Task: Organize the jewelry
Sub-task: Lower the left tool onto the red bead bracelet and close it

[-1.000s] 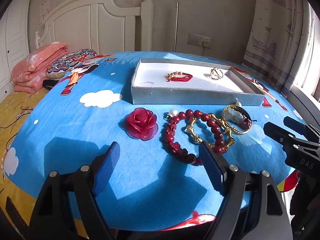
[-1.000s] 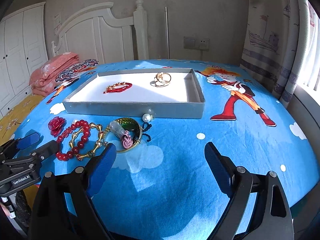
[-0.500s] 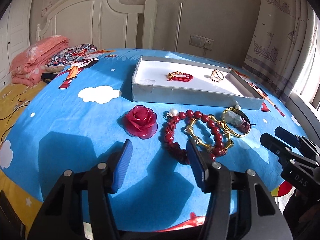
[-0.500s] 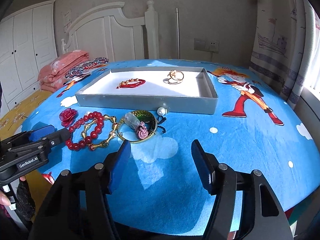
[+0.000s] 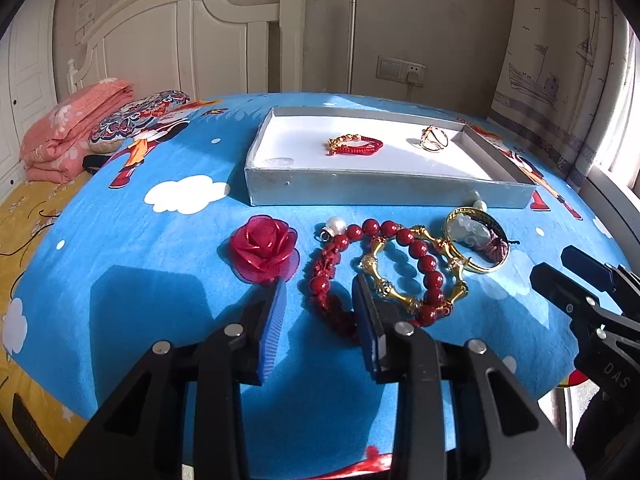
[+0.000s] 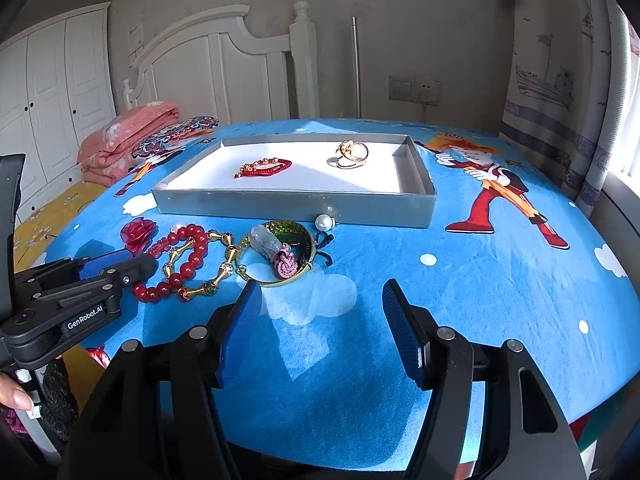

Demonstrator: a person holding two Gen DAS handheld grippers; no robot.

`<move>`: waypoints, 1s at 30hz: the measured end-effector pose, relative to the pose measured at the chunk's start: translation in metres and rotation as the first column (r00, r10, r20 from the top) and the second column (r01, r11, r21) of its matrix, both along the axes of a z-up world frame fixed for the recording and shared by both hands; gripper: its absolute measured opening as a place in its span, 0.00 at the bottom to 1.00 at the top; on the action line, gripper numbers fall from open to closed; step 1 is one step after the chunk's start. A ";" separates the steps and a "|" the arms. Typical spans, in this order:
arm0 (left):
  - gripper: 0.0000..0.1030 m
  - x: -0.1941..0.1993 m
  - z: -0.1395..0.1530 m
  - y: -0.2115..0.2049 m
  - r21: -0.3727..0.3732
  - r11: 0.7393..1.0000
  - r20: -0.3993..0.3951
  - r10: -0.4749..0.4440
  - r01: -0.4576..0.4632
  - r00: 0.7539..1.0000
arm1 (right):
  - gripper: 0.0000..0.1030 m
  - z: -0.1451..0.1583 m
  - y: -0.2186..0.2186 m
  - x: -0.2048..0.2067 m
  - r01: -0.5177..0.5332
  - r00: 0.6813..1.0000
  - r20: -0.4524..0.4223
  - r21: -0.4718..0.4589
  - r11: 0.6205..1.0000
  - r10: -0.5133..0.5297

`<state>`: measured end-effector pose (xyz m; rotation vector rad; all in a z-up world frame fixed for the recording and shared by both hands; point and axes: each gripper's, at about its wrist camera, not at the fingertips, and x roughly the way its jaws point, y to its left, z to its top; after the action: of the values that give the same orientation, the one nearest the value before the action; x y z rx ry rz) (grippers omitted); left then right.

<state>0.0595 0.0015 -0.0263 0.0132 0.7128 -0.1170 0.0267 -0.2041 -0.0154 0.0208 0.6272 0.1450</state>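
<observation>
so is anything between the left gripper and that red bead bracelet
Nothing visible. The left gripper is open just short of the red bead bracelet, with only bare blue cloth in the gap. The red rose sits off to the left.

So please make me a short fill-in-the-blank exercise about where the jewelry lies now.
1. The red cord bracelet lies ____ the shallow grey cardboard tray.
2. The red fabric rose lies on the ____ cartoon bedsheet.
3. The number of jewelry pieces in the tray is ____.
4. The left gripper holds ____.

Missing words: inside; blue; two; nothing
</observation>
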 end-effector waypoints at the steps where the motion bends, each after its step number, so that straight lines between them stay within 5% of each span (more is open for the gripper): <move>1: 0.32 0.000 0.000 0.003 0.012 1.000 0.001 0.014 -0.014 1.000 | 0.59 0.000 0.000 0.000 0.001 1.000 0.000 0.002 1.000 -0.001; 6: 0.32 0.004 0.002 0.027 0.010 0.996 -0.019 0.089 -0.089 0.996 | 0.59 -0.001 -0.003 0.001 0.000 1.000 -0.005 0.015 1.000 0.000; 16: 0.31 -0.007 -0.001 0.014 -0.011 1.000 -0.012 0.027 -0.027 1.000 | 0.59 -0.001 -0.003 0.001 -0.003 1.000 -0.004 0.018 1.000 0.003; 20: 0.13 -0.005 -0.001 0.018 -0.017 0.999 -0.005 0.045 -0.045 0.999 | 0.59 -0.001 0.000 0.001 -0.015 1.000 -0.003 0.016 1.000 0.015; 22: 0.13 -0.005 -0.001 0.017 -0.016 0.999 -0.001 0.039 -0.039 0.999 | 0.58 -0.001 0.002 0.000 -0.024 1.000 -0.001 0.011 1.000 0.024; 30: 0.12 -0.021 0.023 0.017 -0.035 0.999 0.116 0.035 -0.031 0.993 | 0.51 0.000 0.018 0.001 -0.082 0.997 0.000 -0.009 0.997 0.082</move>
<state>0.0382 0.0187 -0.0033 -0.0227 0.5937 -0.0955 0.0273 -0.1860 -0.0157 -0.0135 0.6290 0.2216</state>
